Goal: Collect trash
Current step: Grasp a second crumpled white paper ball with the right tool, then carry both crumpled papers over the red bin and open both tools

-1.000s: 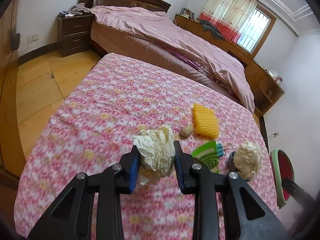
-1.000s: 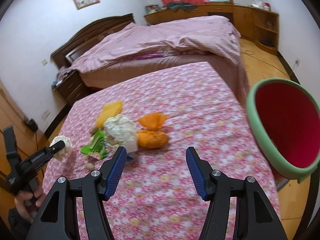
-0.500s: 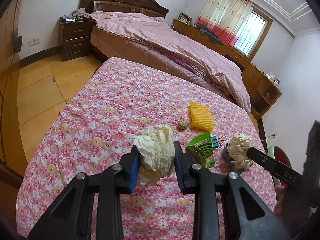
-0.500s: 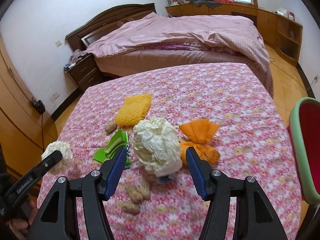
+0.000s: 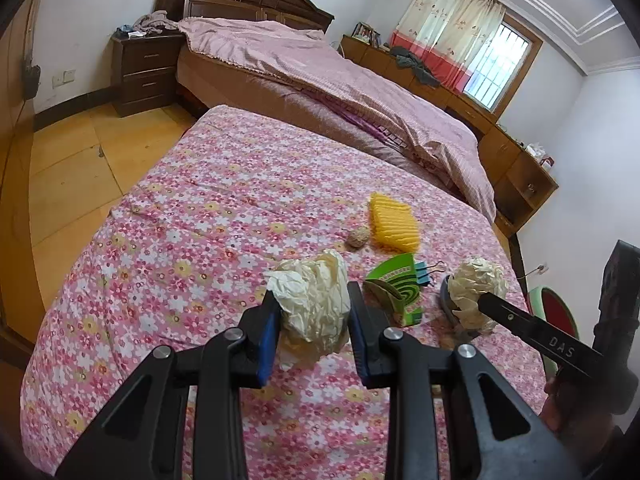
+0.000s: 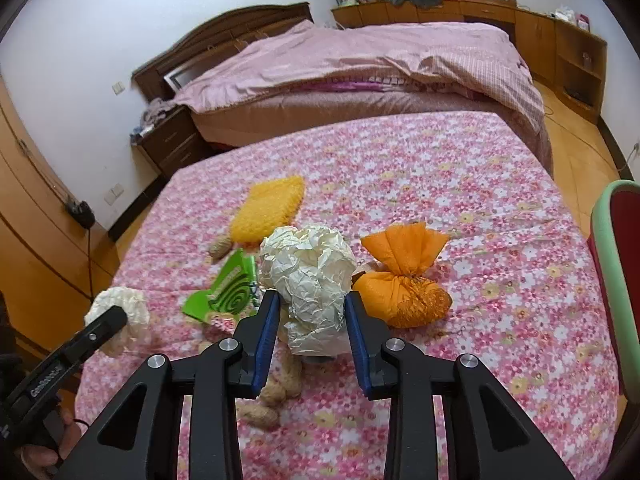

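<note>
- The table (image 6: 460, 184), under a pink flowered cloth, fills the middle of both views and carries all the scattered items; by my reading the collecting is at an early stage, since nothing shows inside the bin.
- The bin (image 6: 612, 264), green-rimmed with a red inside, stands at the right edge of the right wrist view, well apart from the pile; its visible part looks empty.
- The right gripper (image 6: 310, 334) is closing its fingers on the second paper ball (image 6: 308, 272) at mid-frame; the blue pads sit against its sides, and it rests on the cloth, not yet lifted.
- The left gripper (image 5: 314, 332) has its fingers partly closed, clamped on the first paper ball (image 5: 312, 300) at lower centre of the left wrist view.
- Left on the table: the orange mesh bag (image 6: 404, 276) just right of the second ball, the yellow pad (image 6: 268, 210) behind, and the green wrapper (image 6: 226, 290) to the left.
- Smaller bits: peanuts (image 6: 276, 392) lie just under the right fingers and could be nudged; a walnut (image 5: 357, 237) sits beside the yellow pad.
- The way to the bin looks open.
</note>
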The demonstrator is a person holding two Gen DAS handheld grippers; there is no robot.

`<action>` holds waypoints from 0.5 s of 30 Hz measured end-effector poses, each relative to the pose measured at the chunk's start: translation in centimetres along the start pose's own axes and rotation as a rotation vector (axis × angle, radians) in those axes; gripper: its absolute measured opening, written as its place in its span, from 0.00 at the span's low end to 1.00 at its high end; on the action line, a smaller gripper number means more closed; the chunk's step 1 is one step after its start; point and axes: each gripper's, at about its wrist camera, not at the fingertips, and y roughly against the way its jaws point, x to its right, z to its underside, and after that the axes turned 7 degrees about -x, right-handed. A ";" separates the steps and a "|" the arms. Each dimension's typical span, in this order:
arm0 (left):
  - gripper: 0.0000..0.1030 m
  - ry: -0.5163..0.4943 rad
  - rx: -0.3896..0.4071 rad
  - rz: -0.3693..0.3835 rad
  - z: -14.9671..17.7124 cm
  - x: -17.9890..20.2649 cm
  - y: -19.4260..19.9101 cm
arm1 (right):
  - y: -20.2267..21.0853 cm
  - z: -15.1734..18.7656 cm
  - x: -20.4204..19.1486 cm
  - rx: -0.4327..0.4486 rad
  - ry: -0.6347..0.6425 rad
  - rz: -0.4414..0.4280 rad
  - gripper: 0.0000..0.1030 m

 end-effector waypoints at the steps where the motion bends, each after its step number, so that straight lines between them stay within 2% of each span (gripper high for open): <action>1: 0.30 -0.003 0.004 0.002 0.1 0.1 0.2 | 0.6 0.2 0.0 0.015 0.002 -0.004 0.33; 15: 0.30 -0.048 0.047 0.057 1.5 3.1 4.1 | 7.9 2.6 0.7 0.142 -0.043 -0.029 0.33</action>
